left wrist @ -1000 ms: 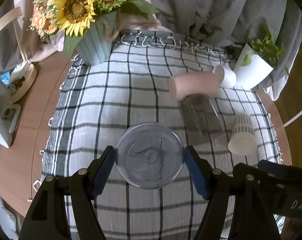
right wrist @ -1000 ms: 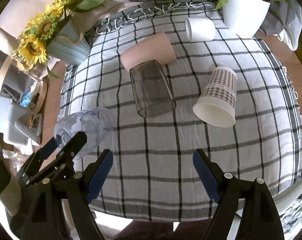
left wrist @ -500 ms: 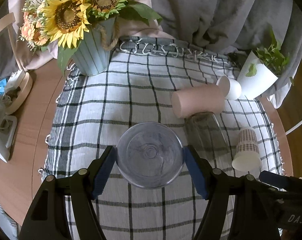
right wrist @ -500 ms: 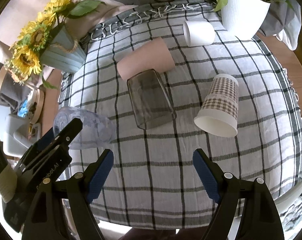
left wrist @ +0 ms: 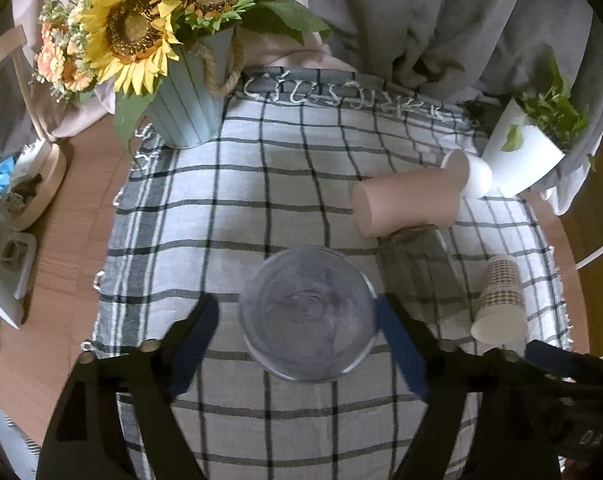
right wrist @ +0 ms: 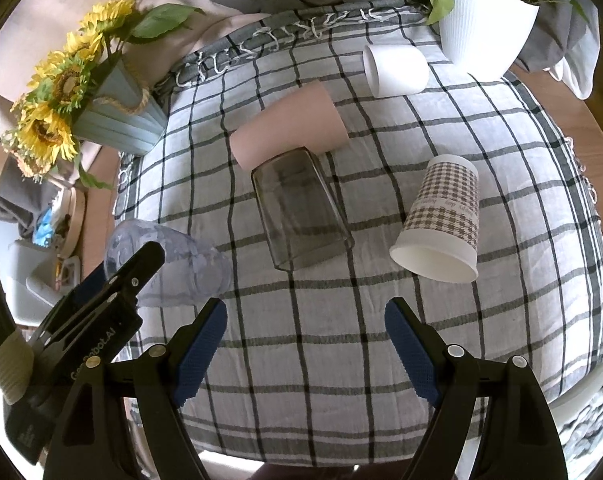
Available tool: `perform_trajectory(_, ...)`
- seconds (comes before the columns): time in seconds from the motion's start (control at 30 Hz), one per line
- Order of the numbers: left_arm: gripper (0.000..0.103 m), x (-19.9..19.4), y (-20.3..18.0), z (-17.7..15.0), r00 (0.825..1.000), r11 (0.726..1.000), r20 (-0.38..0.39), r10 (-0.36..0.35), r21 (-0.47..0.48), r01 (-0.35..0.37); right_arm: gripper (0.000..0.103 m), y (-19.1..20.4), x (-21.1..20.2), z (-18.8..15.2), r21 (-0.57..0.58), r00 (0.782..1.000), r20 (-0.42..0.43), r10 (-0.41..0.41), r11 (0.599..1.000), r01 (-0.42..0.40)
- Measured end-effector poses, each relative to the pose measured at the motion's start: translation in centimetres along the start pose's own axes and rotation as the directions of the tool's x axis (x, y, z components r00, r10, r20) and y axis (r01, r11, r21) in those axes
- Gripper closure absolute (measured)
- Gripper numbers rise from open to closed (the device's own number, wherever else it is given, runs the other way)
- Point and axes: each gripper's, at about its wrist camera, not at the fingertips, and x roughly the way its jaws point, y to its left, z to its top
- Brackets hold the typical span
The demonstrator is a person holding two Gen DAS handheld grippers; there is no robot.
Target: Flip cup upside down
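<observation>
A clear bluish plastic cup (left wrist: pixel 308 312) stands mouth down on the checked cloth, its base toward the left wrist camera. My left gripper (left wrist: pixel 297 332) straddles it; the left finger stands clear of the cup wall and the right finger is at the wall, so the jaws are open. In the right wrist view the same cup (right wrist: pixel 181 264) sits at the left with the left gripper's finger over it. My right gripper (right wrist: pixel 305 344) is open and empty above the cloth's near part.
A pink cup (right wrist: pixel 287 126), a smoky glass (right wrist: pixel 301 212), a houndstooth paper cup (right wrist: pixel 441 228) and a white cup (right wrist: pixel 395 70) lie on their sides on the cloth (right wrist: pixel 341 360). A sunflower vase (left wrist: pixel 189 100) stands back left, a white plant pot (right wrist: pixel 485 28) back right.
The left gripper's jaws have opened off the clear cup, which now stands on the cloth. The left gripper has drawn back and risen slightly. The right gripper has barely moved.
</observation>
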Motion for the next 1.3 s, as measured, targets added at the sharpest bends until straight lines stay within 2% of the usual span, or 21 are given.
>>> perform_trajectory(0.3,0.015,-1.1,0.3,-0.5,1.000,1.000,-0.001,-0.002,-0.018,0.002,0.021,-0.2,-0.7,-0.3,0.019,1.000,0.016,-0.008,1.000,0.008)
perform_trajectory(0.6,0.002,-6.0,0.1,-2.3,0.998,0.997,0.050,0.048,-0.065,-0.045,0.020,-1.1,-3.3,-1.8,0.024,0.998,0.056,0.016,1.000,-0.017)
perform_trajectory(0.77,0.000,-8.5,-0.1,-3.5,0.995,0.995,0.075,0.063,-0.087,-0.057,0.016,-1.4,-5.8,-3.0,0.008,0.993,0.116,0.019,1.000,-0.020)
perform_trajectory(1.0,0.000,-11.5,-1.2,-5.3,0.985,0.991,0.123,0.124,-0.058,-0.117,0.011,-1.2,-9.7,-4.7,-0.049,0.971,0.238,0.014,0.999,-0.002)
perform_trajectory(1.3,0.000,-13.4,-2.3,-7.2,0.978,0.989,0.146,0.146,-0.046,-0.140,0.011,-0.7,-12.3,-6.7,-0.135,0.937,0.349,-0.009,0.989,0.059)
